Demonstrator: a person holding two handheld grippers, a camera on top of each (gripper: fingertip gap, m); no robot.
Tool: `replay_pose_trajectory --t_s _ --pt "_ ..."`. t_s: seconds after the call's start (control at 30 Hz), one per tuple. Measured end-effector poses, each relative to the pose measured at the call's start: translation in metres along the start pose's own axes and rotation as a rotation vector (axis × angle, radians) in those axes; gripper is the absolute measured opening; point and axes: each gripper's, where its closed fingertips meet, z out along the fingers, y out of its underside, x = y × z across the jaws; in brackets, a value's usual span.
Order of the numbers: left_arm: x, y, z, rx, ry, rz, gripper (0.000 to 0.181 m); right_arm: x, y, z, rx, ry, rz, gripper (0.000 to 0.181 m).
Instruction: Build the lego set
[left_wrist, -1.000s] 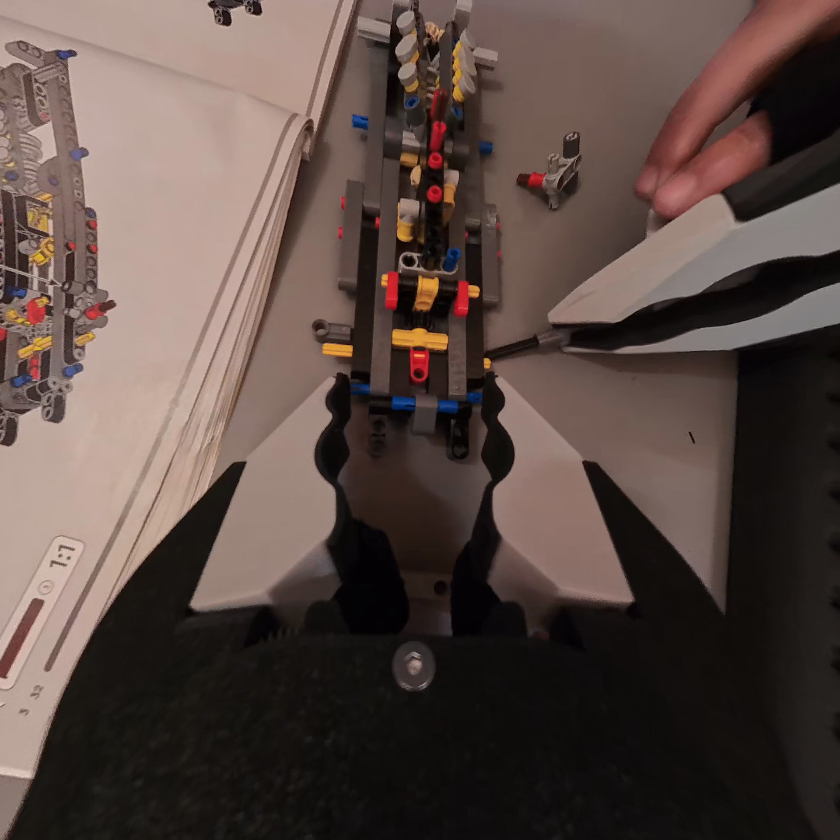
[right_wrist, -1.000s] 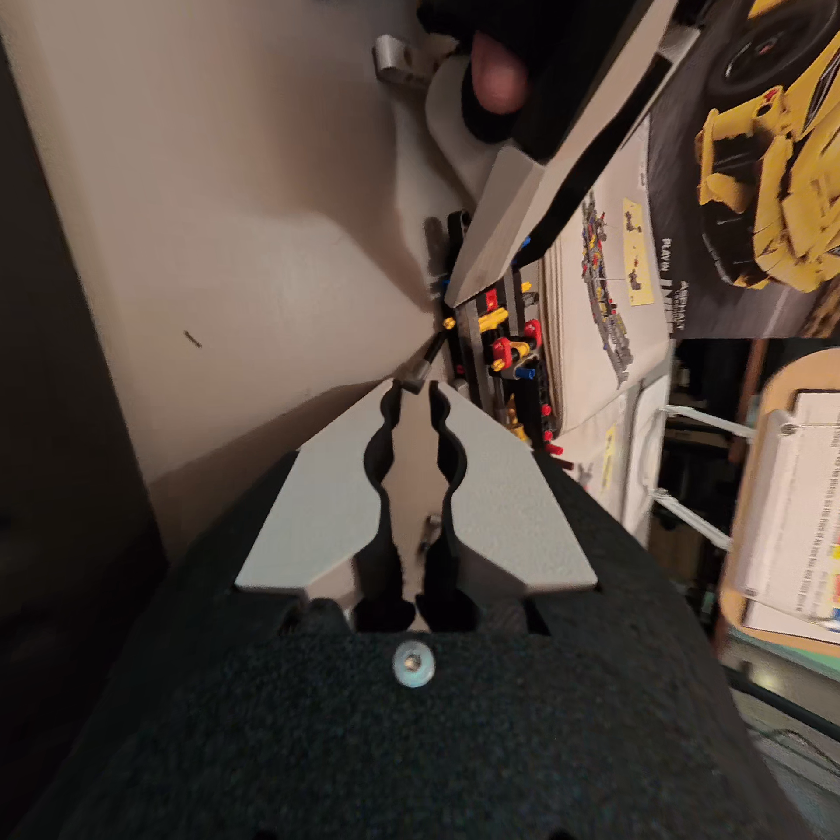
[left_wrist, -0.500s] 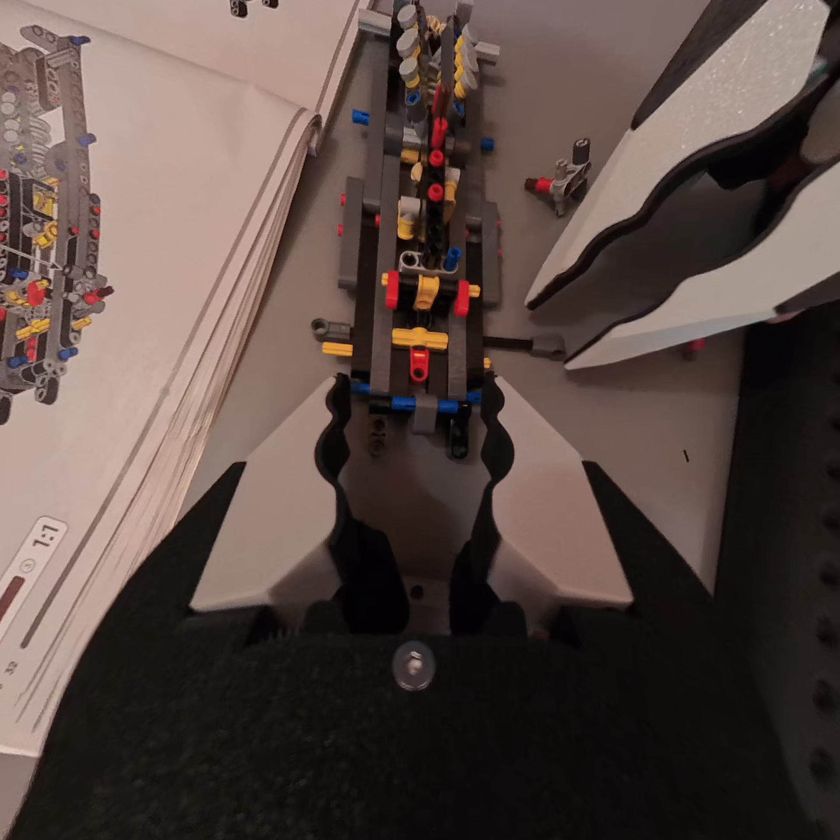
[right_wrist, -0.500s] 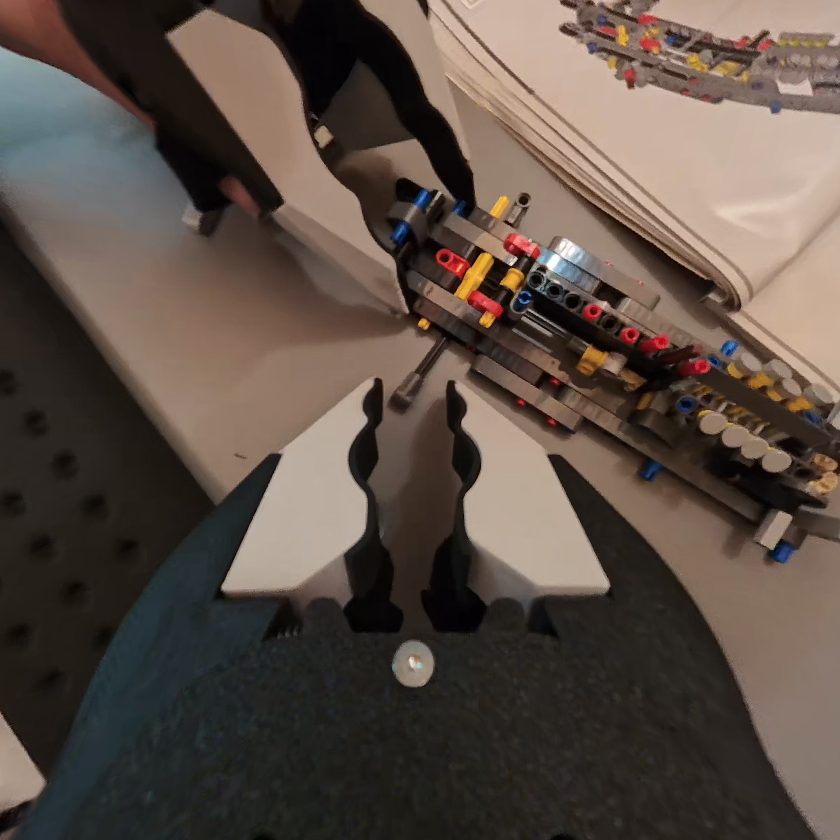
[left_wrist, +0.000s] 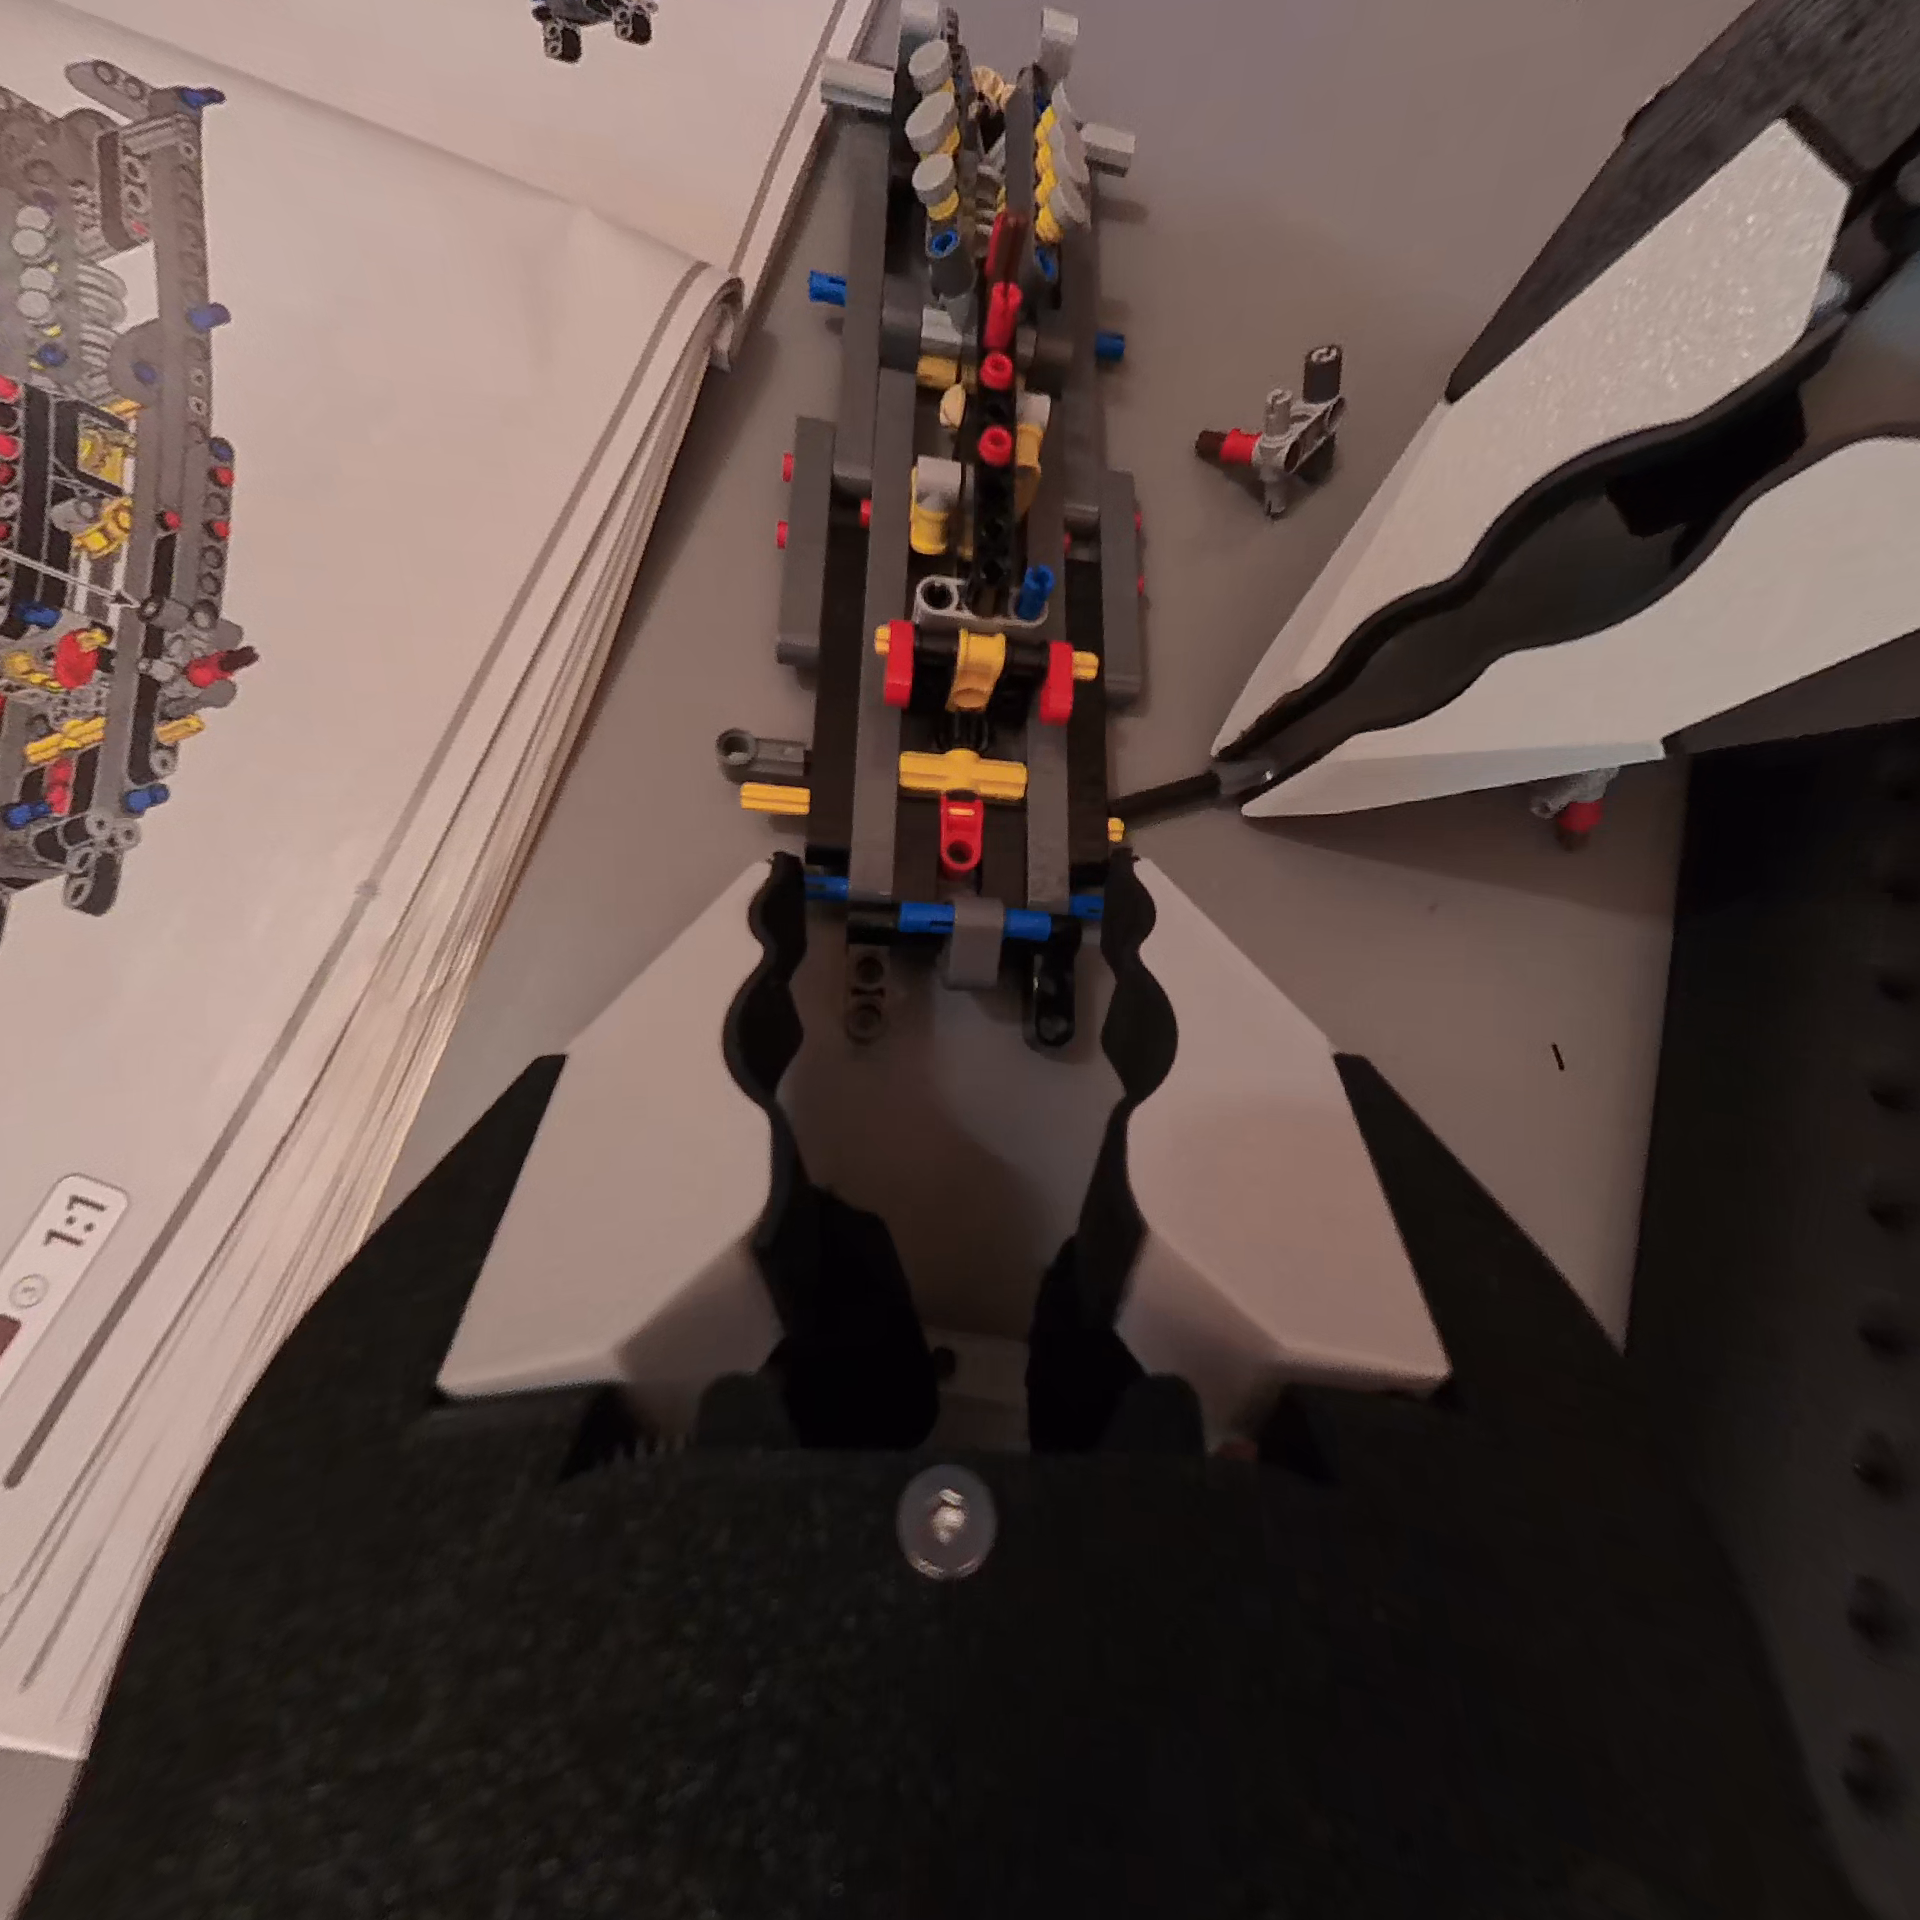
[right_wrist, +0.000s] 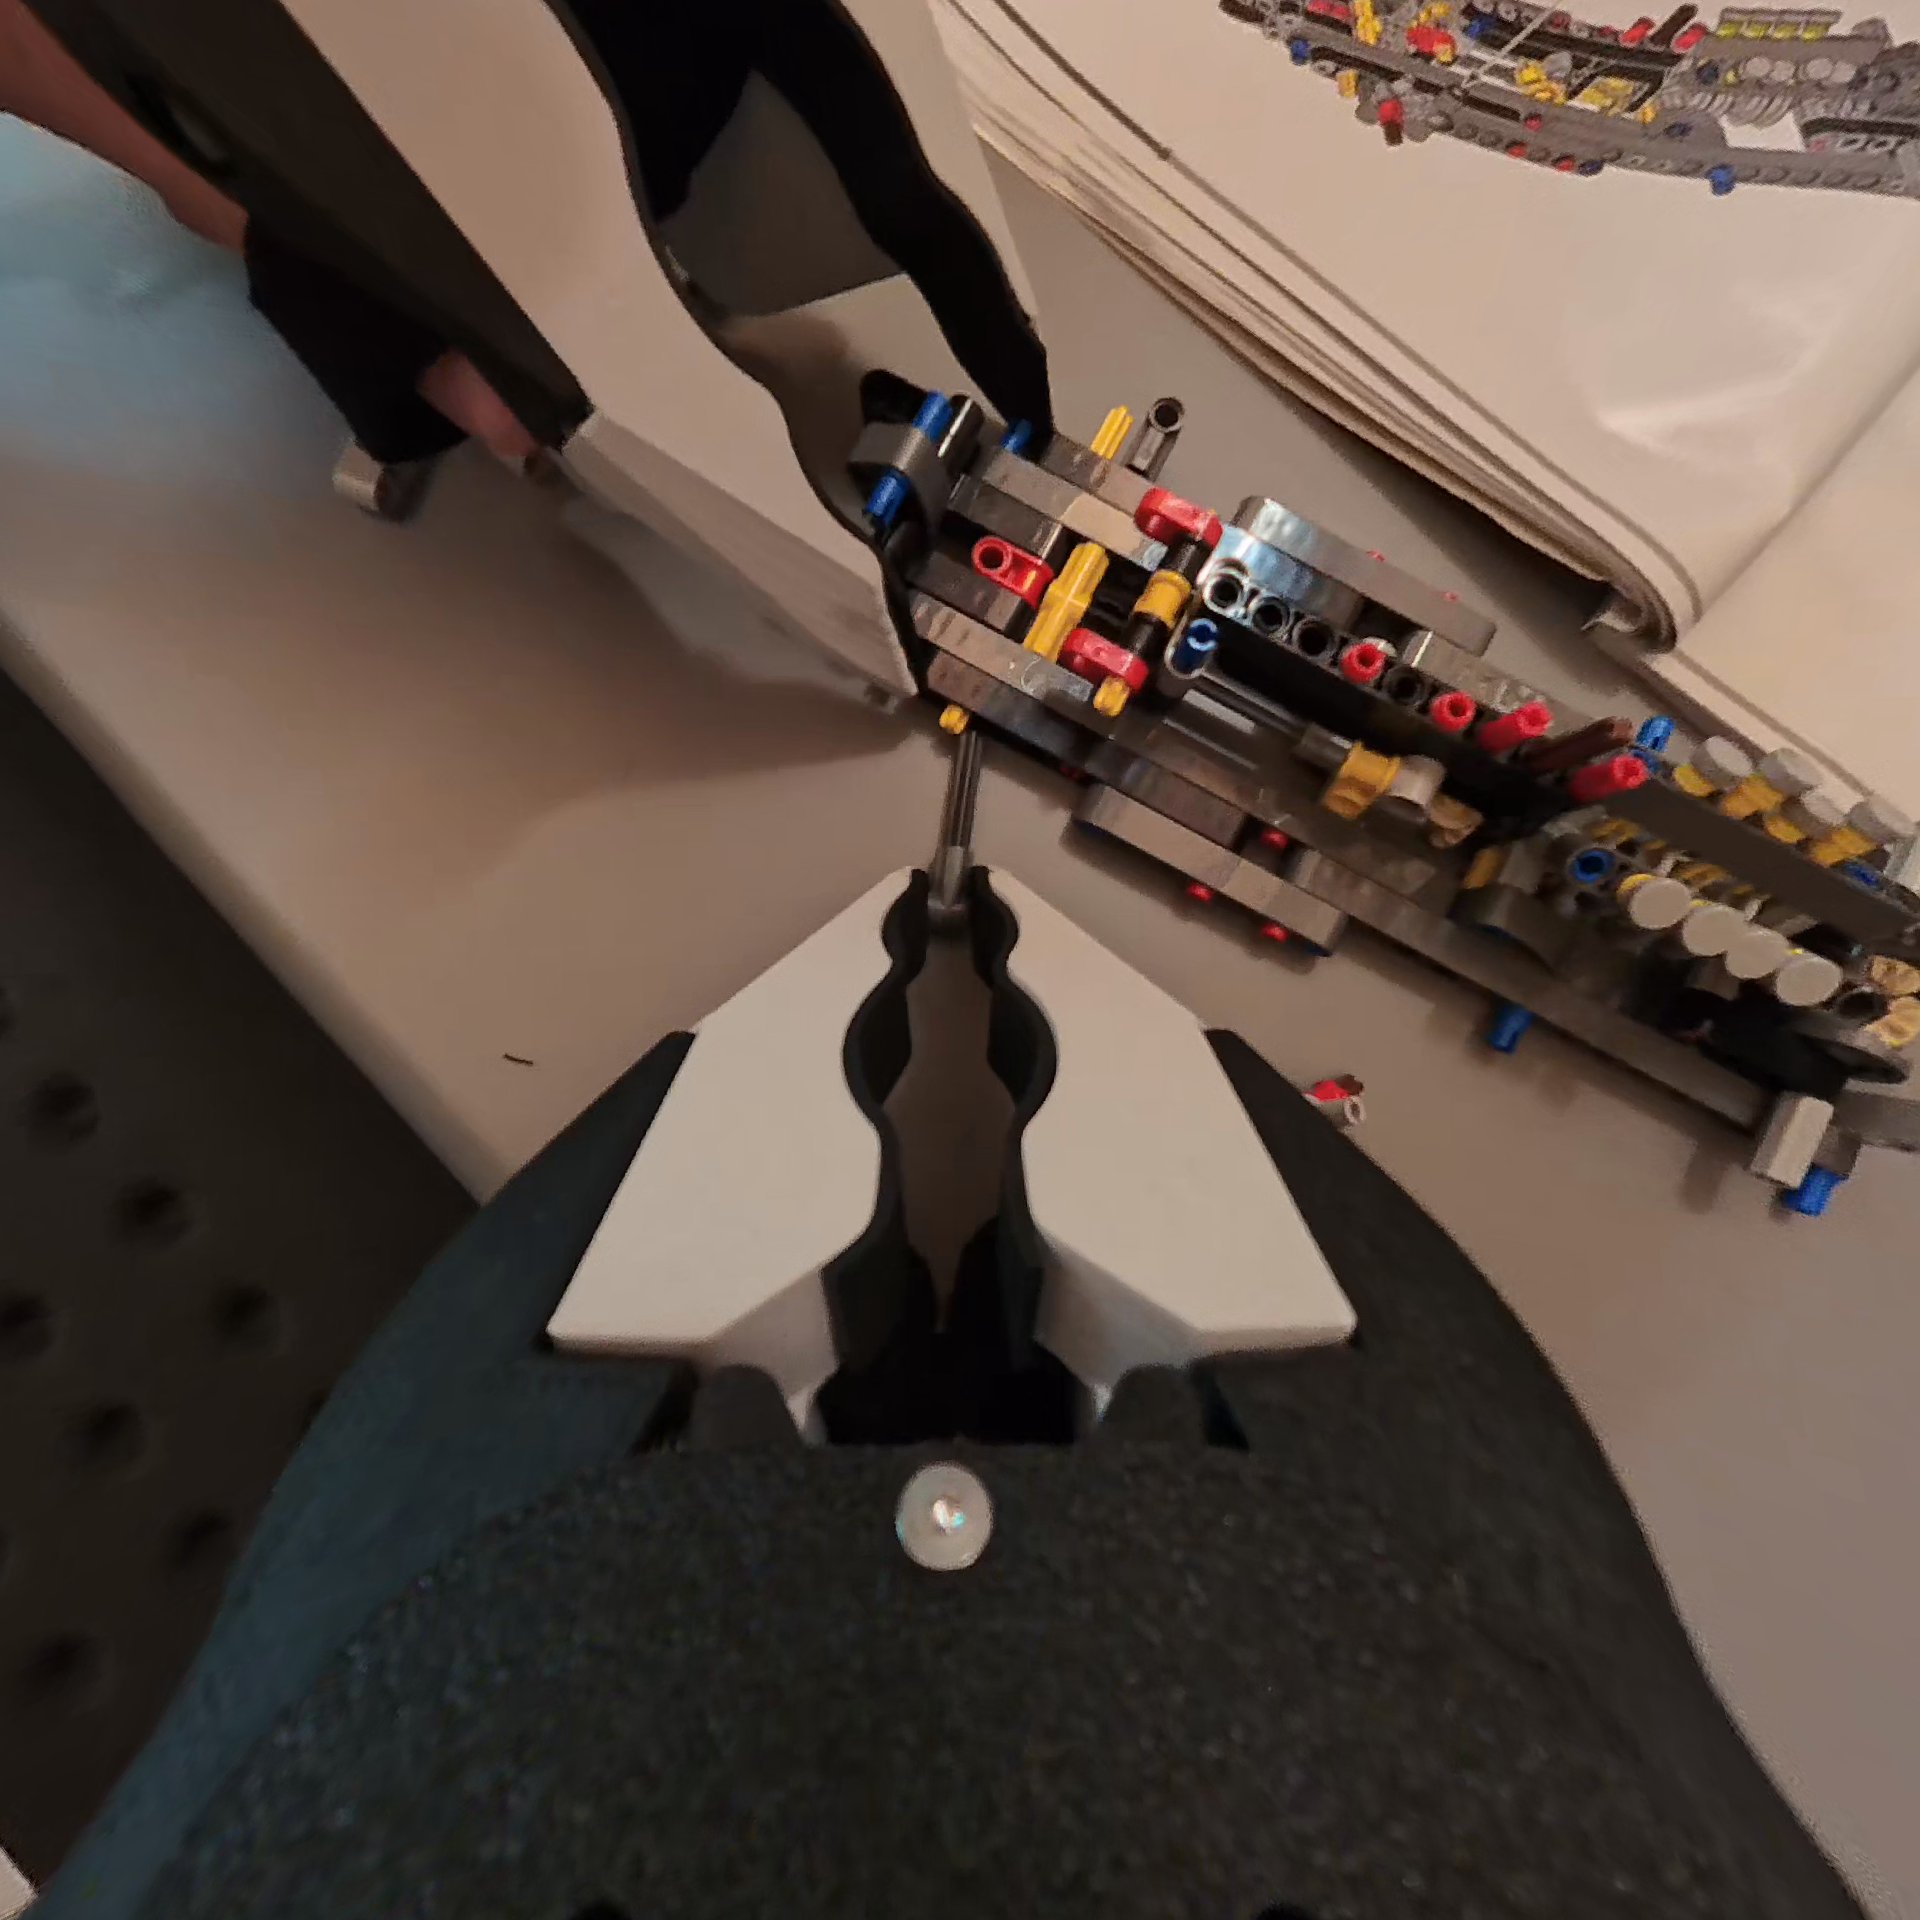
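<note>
A long dark grey lego chassis (left_wrist: 966, 582) with red, yellow and blue pins lies on the pale table; it also shows in the right wrist view (right_wrist: 1299, 665). My left gripper (left_wrist: 954, 868) is shut on the chassis's near end, one fingertip on each side. It shows in the right wrist view (right_wrist: 935, 416) gripping that end. A black axle (left_wrist: 1164, 798) with a grey end sticks out of the chassis's right side. My right gripper (right_wrist: 945, 894) is shut on the axle's (right_wrist: 961, 800) grey end; it also shows in the left wrist view (left_wrist: 1242, 774).
An open instruction booklet (left_wrist: 364, 520) lies left of the chassis; it also shows in the right wrist view (right_wrist: 1558, 332). A loose grey and red part (left_wrist: 1283, 436) and a small red piece (left_wrist: 1569, 816) lie to the right. A black perforated mat (left_wrist: 1818, 1247) borders the table. A gloved hand (right_wrist: 457, 395) holds the left gripper.
My right gripper let go of the axle's grey end, turned, and has shut on it again. My left gripper has stayed on the chassis end.
</note>
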Motion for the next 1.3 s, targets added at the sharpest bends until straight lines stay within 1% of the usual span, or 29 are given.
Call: replay_pose_trajectory --t_s 0.1,0.67,0.73,0.83,0.9,0.93,1.0,1.03,1.1,1.13,1.3 --pt "0.000 0.000 0.000 0.002 -0.002 -0.004 0.056 0.001 -0.001 -0.002 0.023 0.020 0.022 0.006" --pt "0.000 0.001 0.002 -0.025 -0.068 0.043 0.056 0.001 -0.003 0.003 0.020 -0.021 0.139 0.006" --pt "-0.001 0.001 0.002 -0.020 -0.065 0.047 0.056 0.000 -0.004 0.003 0.028 -0.087 0.205 0.006" --pt "0.000 0.001 0.001 0.004 -0.038 0.041 0.056 -0.002 -0.005 0.001 0.044 -0.292 0.406 0.006" --pt "0.000 0.000 0.001 0.009 -0.031 0.040 0.056 -0.002 -0.006 0.001 0.047 -0.366 0.468 0.006" --pt "0.000 0.000 0.002 0.009 -0.032 0.041 0.056 -0.002 -0.006 0.001 0.046 -0.374 0.462 0.006" --pt "0.000 0.000 0.002 0.008 -0.034 0.044 0.056 -0.002 -0.006 0.001 0.051 -0.339 0.392 0.007" --pt "0.000 0.000 0.002 0.007 -0.036 0.046 0.056 -0.003 -0.006 0.001 0.051 -0.321 0.348 0.010" --pt "0.000 0.000 0.002 0.007 -0.038 0.047 0.056 -0.003 -0.004 -0.003 0.042 -0.271 0.253 0.022" --pt "0.000 0.000 0.002 0.007 -0.038 0.046 0.056 -0.002 -0.004 -0.006 0.048 -0.244 0.207 0.024" --pt "0.000 0.000 0.002 0.006 -0.037 0.042 0.056 -0.007 -0.005 -0.019 0.065 -0.104 -0.038 0.024"
